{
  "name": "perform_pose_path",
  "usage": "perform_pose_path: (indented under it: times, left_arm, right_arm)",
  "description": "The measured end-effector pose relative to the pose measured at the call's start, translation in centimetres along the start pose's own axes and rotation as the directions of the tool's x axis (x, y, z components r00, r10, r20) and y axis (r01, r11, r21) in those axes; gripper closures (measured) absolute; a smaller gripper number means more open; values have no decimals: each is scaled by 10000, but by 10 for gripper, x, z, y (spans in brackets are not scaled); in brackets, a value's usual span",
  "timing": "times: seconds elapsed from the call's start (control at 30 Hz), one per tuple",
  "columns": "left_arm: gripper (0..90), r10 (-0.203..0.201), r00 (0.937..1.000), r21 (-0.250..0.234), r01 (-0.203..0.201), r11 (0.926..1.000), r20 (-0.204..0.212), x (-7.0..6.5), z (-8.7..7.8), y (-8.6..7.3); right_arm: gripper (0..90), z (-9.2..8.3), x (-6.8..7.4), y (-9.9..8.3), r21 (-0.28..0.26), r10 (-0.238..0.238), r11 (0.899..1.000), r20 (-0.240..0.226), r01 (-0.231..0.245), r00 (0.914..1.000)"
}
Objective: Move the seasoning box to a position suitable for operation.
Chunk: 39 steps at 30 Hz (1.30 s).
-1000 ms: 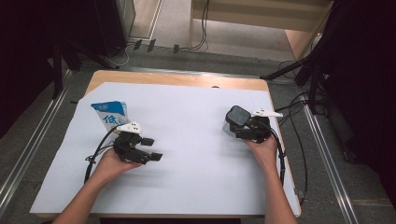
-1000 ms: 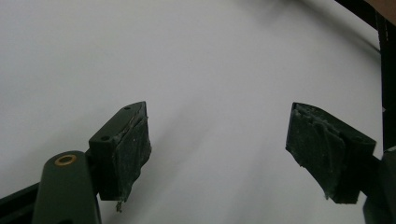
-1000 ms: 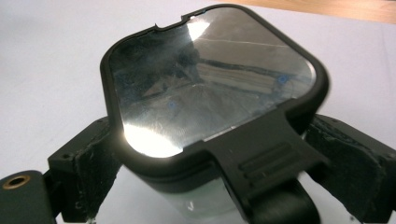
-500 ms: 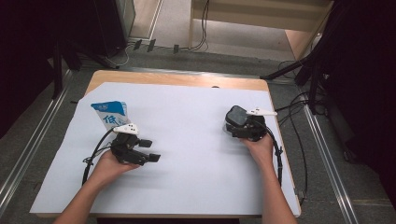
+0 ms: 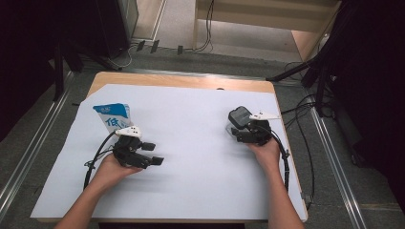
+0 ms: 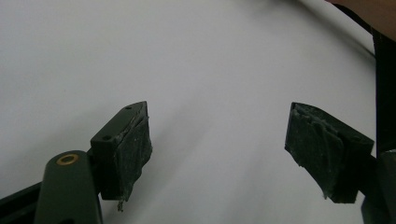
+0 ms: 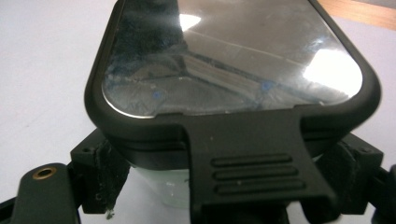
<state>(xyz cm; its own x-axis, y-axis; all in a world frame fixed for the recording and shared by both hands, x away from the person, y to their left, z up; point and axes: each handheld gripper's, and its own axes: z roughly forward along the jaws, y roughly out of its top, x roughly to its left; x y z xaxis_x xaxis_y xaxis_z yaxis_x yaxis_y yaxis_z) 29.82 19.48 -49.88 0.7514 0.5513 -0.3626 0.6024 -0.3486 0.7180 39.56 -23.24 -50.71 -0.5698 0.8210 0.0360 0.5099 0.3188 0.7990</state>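
A clear container with a black flip-latch lid [image 5: 239, 116] [image 7: 233, 70] stands on the white sheet at the right. My right gripper [image 5: 235, 130] [image 7: 224, 182] reaches around it from the near side. Its jaws have just been closing, one on each side of the container under the lid, and the pads [image 7: 105, 172] lie against its sides. A blue and white milk carton [image 5: 113, 118] stands at the left. Just in front of the carton, my left gripper [image 5: 155, 153] [image 6: 217, 158] rests on the sheet, pointing right, open with nothing between its pads [image 6: 133, 154].
White paper [image 5: 191, 191] covers most of the wooden table [image 5: 191, 81]. A black cable [image 5: 286, 164] trails from the right gripper along the table's right edge; another loops by the left hand [image 5: 93, 160]. The floor with cables and dark stands surrounds the table.
The right gripper has edged a little to the left around the container. The left hand and the carton have not moved.
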Motion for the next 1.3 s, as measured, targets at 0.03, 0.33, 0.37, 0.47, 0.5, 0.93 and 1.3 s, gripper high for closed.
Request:
perform_pose_path:
  times: [0.03, 0.33, 0.37, 0.47, 0.5, 0.93, 1.3]
  left_arm:
    - [226, 6, 10000, -6, -6, 10000, 22, 0, 0, 0]
    - [227, -5, 10000, -7, 5, 10000, 30, 1, 0, 0]
    - [227, -3, 10000, 2, 3, 10000, 29, 1, 0, 0]
    - [227, -27, 10000, 16, 27, 10000, 69, 2, 0, 0]
    - [226, -45, 9999, 51, 44, 10000, 133, 2, 0, 0]
    - [218, -17, 10000, 122, 17, 9999, 59, 1, -3, 7]
    - [215, -74, 9999, 206, 77, 9998, -139, 2, -3, 12]
  right_arm:
    - [161, 0, 1, 0, 7, -97, 10000, 48, 97, 9999]
    - [164, 0, 3, 1, -29, -132, 9999, 205, 133, 9997]
    - [164, -1, 3, 1, -51, -98, 9999, 214, 99, 9997]
    - [164, -3, 2, 2, -156, 39, 9999, 199, -36, 9998]
    - [165, -4, 2, 2, -209, 89, 9997, 207, -85, 9997]
    - [165, -13, 35, 15, -510, -232, 9985, -758, 193, 9969]
    - [165, 3, 85, 20, -366, -862, 9961, -2100, 803, 9739]
